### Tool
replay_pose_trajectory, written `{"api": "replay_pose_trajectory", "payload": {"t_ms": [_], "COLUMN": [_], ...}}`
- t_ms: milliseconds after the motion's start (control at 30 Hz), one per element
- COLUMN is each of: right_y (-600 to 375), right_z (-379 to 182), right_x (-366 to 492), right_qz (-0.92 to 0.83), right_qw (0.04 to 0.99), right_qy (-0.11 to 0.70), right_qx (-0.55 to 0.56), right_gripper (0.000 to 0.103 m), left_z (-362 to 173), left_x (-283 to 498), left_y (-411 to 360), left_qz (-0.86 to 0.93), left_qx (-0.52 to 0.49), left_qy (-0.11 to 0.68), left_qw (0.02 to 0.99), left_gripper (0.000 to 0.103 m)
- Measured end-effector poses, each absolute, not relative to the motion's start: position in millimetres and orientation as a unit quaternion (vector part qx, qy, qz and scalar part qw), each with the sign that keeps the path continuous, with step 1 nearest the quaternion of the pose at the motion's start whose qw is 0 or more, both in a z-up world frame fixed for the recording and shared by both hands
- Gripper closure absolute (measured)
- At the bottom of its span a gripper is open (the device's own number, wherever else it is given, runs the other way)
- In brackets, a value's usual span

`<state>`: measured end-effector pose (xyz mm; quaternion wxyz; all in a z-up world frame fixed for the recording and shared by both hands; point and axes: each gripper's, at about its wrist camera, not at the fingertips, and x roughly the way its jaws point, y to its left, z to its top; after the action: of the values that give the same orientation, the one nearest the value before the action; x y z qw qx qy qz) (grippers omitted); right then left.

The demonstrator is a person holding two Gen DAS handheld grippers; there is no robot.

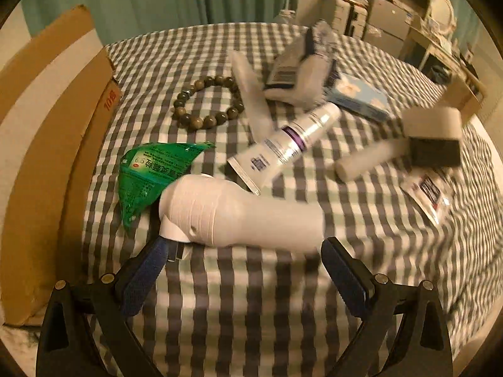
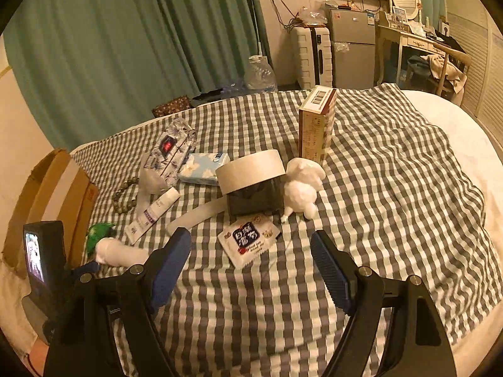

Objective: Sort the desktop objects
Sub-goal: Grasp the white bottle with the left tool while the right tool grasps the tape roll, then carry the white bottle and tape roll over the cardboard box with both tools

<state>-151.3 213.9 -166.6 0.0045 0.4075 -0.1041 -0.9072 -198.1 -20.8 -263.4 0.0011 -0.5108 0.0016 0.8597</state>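
Both jaws gape: left hand-held gripper (image 1: 242,264) over a white bottle (image 1: 239,212) (lying flat), right hand-held gripper (image 2: 251,251) near a sachet (image 2: 248,243)

A grey-and-white checked cloth (image 2: 377,188) carries a green packet (image 1: 151,172), a white bottle (image 1: 239,216) and a pale-blue box (image 2: 204,168); teal curtains (image 2: 125,47) hang far behind.

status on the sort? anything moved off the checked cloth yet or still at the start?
Looks like the start. Done: nothing visibly sorted; the cardboard box shows no items inside. In hand: nothing; left claw and right claw are both open and empty, the left nearest the white bottle, the right nearest the white sachet. Left: bead bracelet, tube, green packet, jar, upright carton, all still on the cloth.
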Motion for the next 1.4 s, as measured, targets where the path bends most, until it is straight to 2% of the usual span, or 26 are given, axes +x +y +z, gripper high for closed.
{"api": "replay_pose_trajectory", "payload": {"t_ms": [167, 333, 767, 900, 1133, 1400], "right_y": [208, 201, 191, 189, 190, 204], "right_z": [-179, -187, -213, -216, -218, -182], "right_x": [-180, -212, -261, -272, -262, -225], "right_qz": [-0.907, -0.911, -0.912, -0.911, -0.914, -0.923], "right_qw": [0.0, 0.004, -0.014, -0.013, -0.004, -0.011], "right_qy": [-0.084, -0.059, 0.003, 0.006, -0.01, -0.054], "right_qx": [0.413, 0.408, 0.409, 0.413, 0.404, 0.381], "right_gripper": [0.024, 0.024, 0.023, 0.02, 0.021, 0.021], "left_z": [-280, -284, -283, -281, -279, -260], "left_x": [-210, -214, -238, -240, -244, -228], "left_y": [-24, -19, -24, -26, -31, -33], "left_qz": [0.856, 0.879, 0.899, 0.899, 0.905, 0.918], "left_qx": [-0.517, -0.477, -0.437, -0.437, -0.425, -0.394], "left_qy": [-0.024, 0.002, -0.008, -0.011, -0.019, 0.008], "left_qw": [0.01, 0.01, 0.01, 0.015, 0.033, 0.03], "left_gripper": [0.002, 0.002, 0.002, 0.002, 0.002, 0.003]}}
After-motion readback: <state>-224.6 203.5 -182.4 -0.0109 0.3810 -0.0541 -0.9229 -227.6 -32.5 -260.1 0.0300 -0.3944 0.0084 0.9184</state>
